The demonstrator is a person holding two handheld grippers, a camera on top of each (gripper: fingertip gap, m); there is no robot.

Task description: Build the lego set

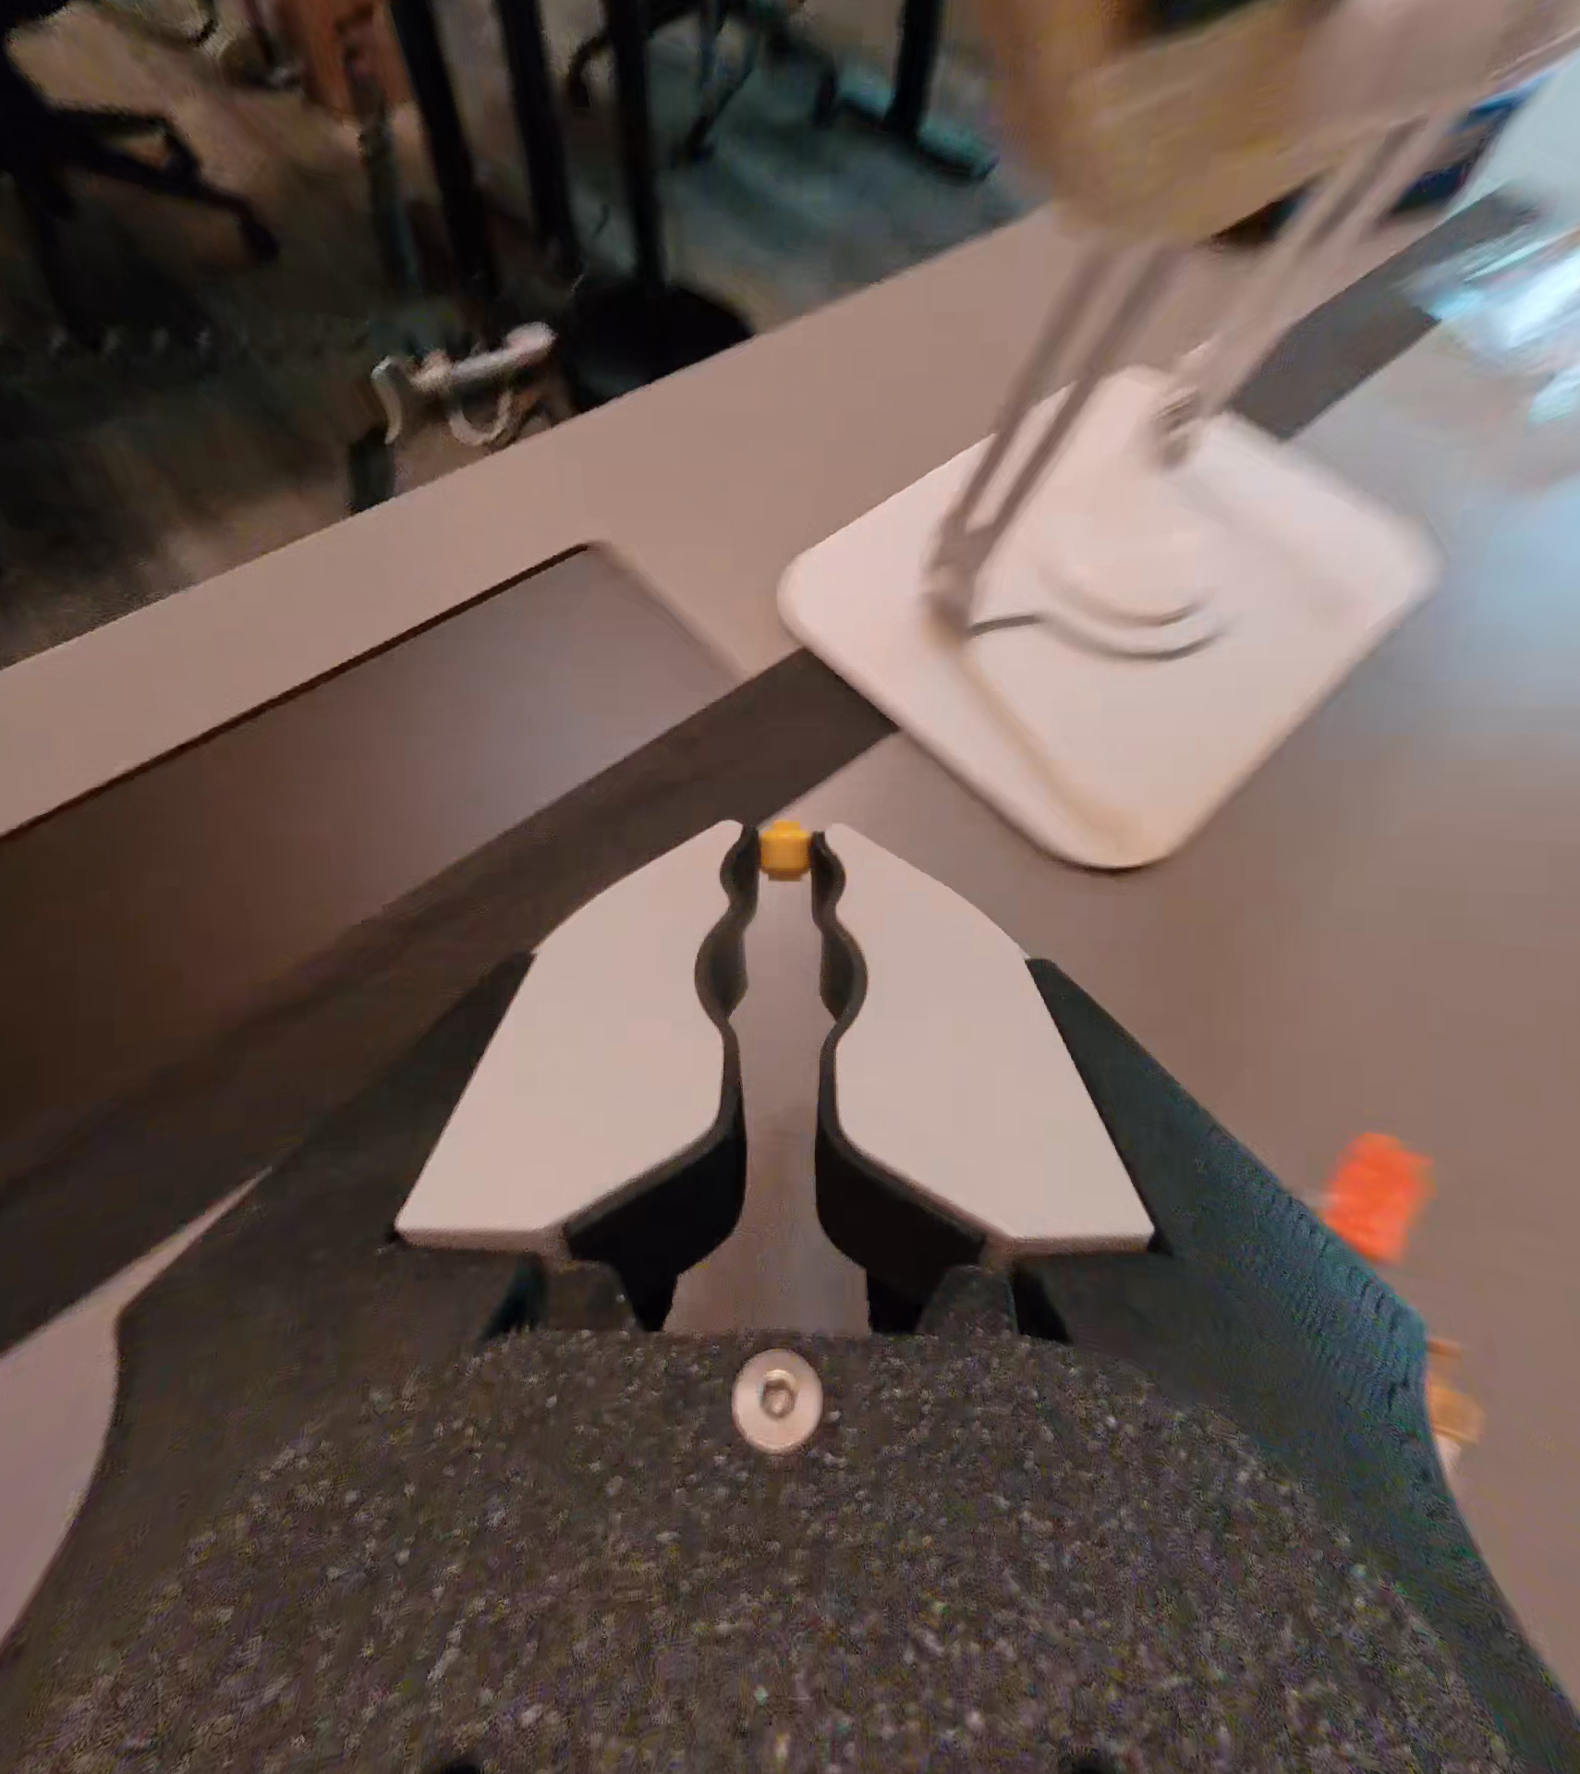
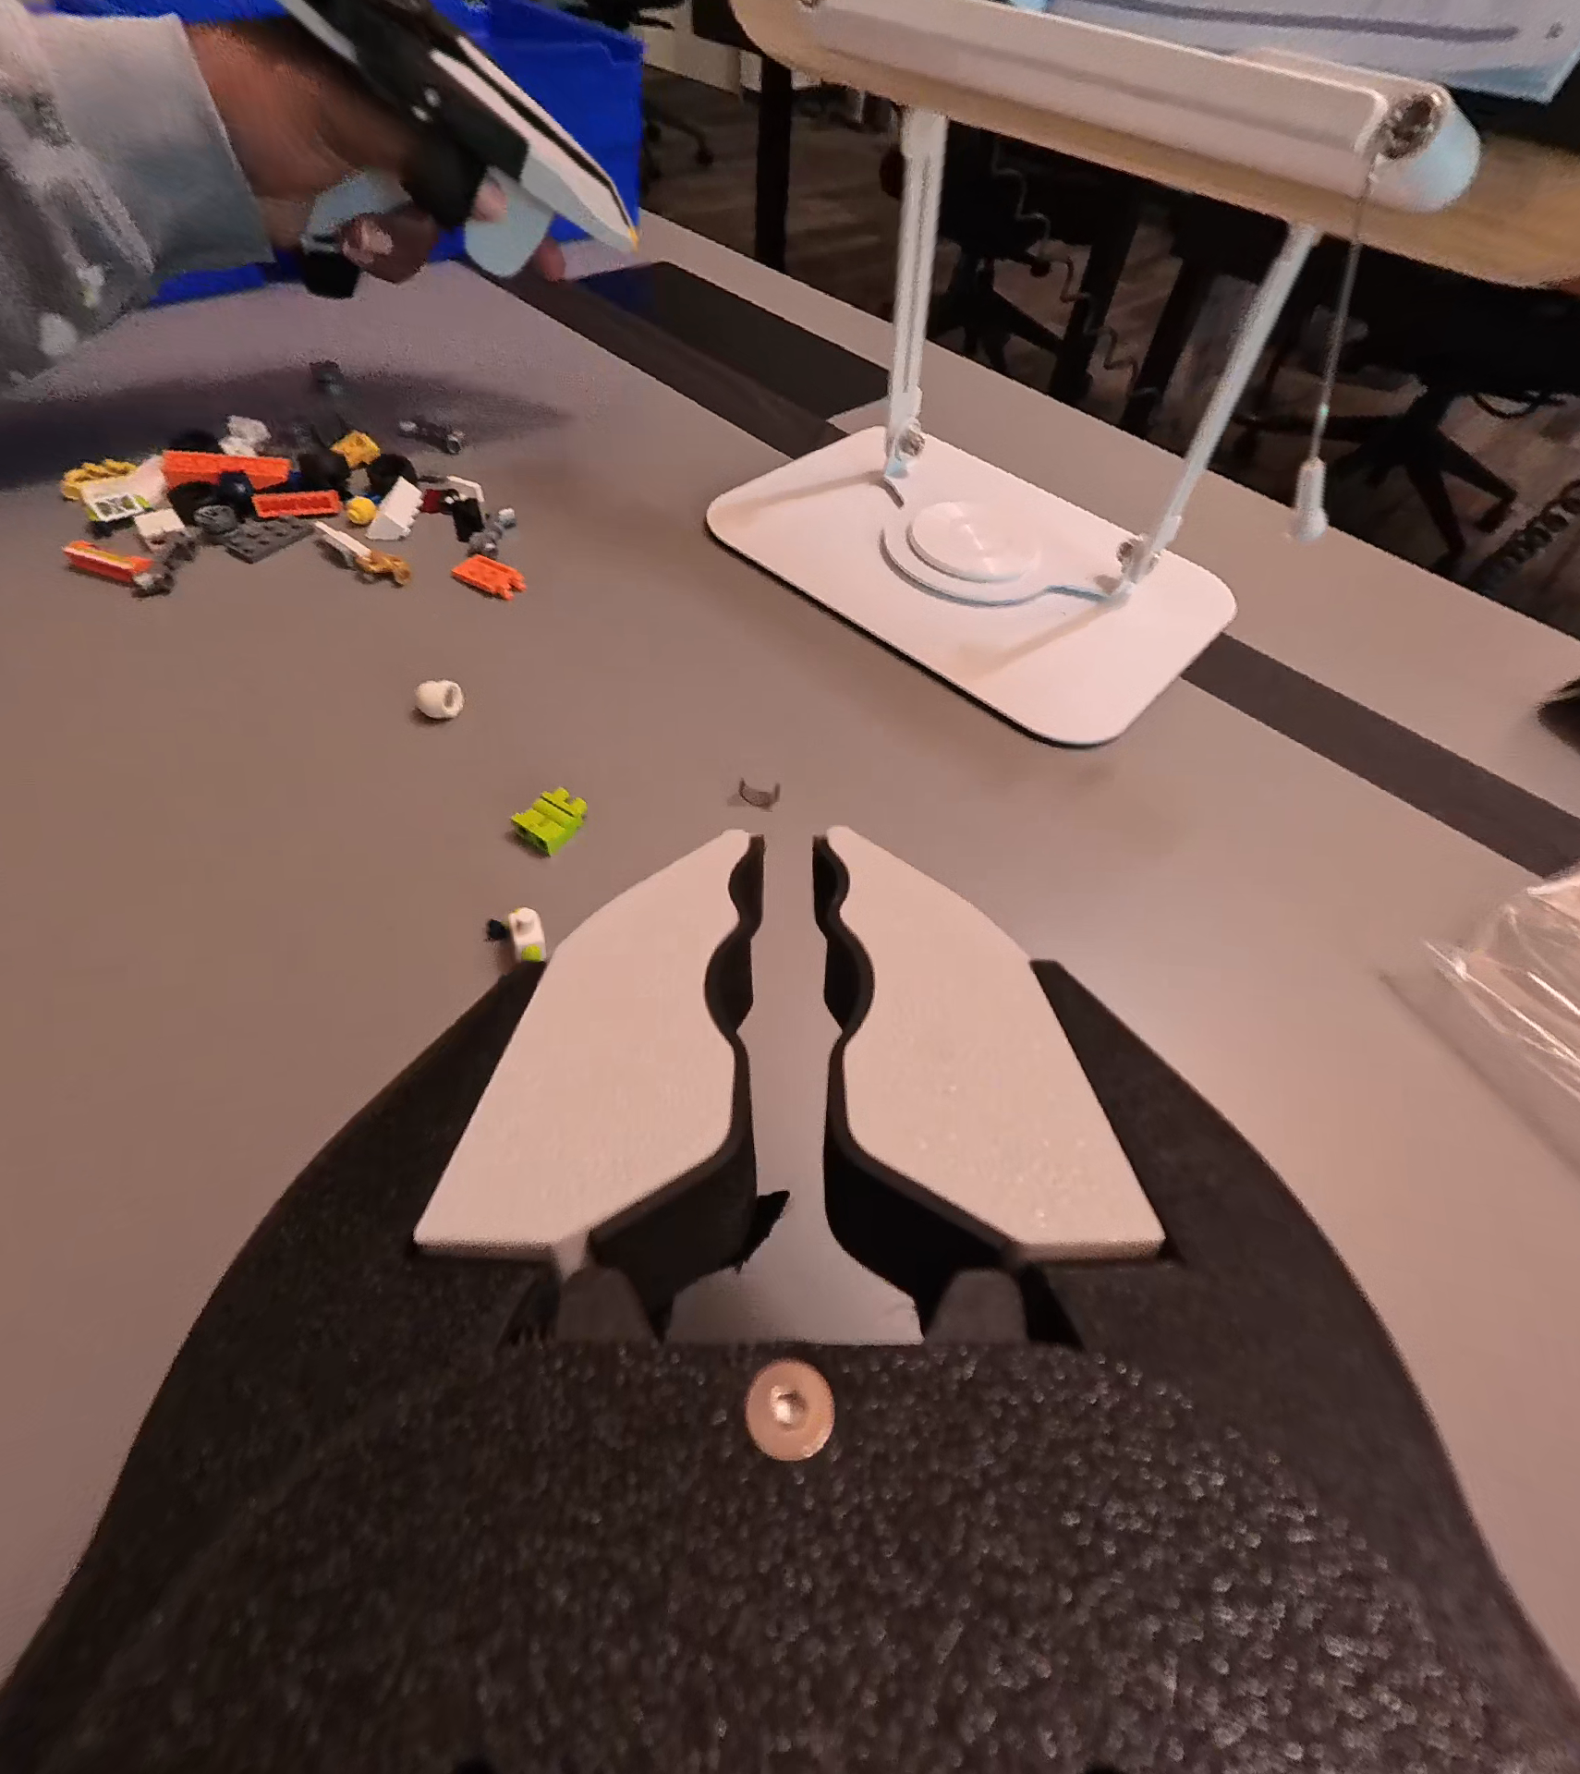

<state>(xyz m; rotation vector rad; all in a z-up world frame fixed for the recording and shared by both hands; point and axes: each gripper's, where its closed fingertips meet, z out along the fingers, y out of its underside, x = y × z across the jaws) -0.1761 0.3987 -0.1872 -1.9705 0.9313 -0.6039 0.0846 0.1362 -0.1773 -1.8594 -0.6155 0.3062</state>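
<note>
The left tool [image 1: 784,850] is pinching a small yellow lego piece [image 1: 784,851] above the grey bench [image 1: 1343,960]; the right tool [image 2: 788,843] is hovering narrowly parted, empty.

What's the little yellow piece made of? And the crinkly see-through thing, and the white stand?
Yellow piece: looks like hard, smooth plastic, with crisp moulded edges and even colour, pinched in the left gripper.
Bag: thin clear plastic film, going by its wrinkles and shiny streaks.
Stand base: smooth matt white, either painted metal or plastic; the look leaves it open.
</note>
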